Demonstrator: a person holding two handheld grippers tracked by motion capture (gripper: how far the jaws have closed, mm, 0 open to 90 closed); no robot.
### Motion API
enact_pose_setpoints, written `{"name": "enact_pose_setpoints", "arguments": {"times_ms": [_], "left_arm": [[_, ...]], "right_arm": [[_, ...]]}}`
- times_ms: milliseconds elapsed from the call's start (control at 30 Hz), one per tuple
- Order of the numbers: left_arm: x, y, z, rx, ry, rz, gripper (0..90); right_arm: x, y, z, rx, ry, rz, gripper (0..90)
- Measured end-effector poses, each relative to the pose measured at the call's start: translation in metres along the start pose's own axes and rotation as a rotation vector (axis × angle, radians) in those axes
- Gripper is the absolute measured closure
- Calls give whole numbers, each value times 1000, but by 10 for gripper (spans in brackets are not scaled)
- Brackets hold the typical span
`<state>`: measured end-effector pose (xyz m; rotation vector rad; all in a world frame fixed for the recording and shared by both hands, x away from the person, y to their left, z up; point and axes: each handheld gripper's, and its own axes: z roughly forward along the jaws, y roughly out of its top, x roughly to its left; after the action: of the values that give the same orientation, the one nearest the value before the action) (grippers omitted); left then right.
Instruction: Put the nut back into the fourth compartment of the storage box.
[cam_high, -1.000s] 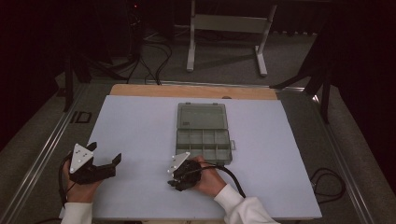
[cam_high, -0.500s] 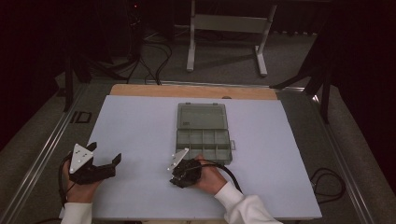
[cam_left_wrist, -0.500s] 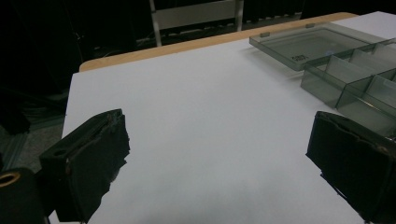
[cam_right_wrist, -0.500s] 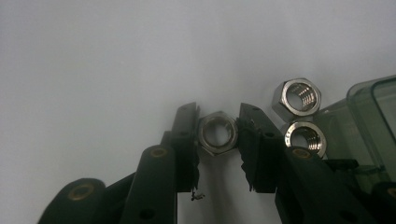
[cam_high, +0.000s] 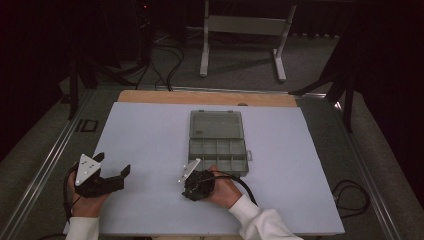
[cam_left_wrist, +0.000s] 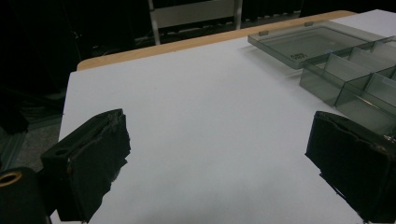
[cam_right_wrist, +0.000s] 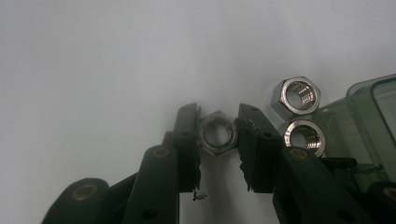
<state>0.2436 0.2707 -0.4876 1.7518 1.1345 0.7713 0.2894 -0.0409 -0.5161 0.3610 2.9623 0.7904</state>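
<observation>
Gripping a shiny steel hex nut (cam_right_wrist: 217, 133), the right gripper (cam_right_wrist: 218, 135) has just been closing its black jaws, and both pads now press on the nut's flats as it lies on the pale blue table mat (cam_high: 150, 135), just in front of the box. To do this well, keep the squeeze square on opposite flats and lift straight up, so the nut does not twist out, then carry it over a compartment of the open smoky-grey plastic organiser box (cam_high: 218, 147). From left to right: the left gripper (cam_high: 111, 172) rests with jaws wide apart, empty; one nut is clamped; two more steel hex nuts (cam_right_wrist: 296, 95) (cam_right_wrist: 303, 136) lie right of it, touching each other. Three nuts, one box, two grippers.
</observation>
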Motion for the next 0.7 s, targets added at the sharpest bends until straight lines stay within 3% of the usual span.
{"name": "enact_pose_setpoints", "arguments": {"times_ms": [367,700], "left_arm": [[0,0,0,0,-1,-2,56],[1,0,1,0,1,-5,52]], "right_arm": [[-1,-1,-4,2,-5,-1,701],[-4,-1,-17,-31,-9,26,702]]}}
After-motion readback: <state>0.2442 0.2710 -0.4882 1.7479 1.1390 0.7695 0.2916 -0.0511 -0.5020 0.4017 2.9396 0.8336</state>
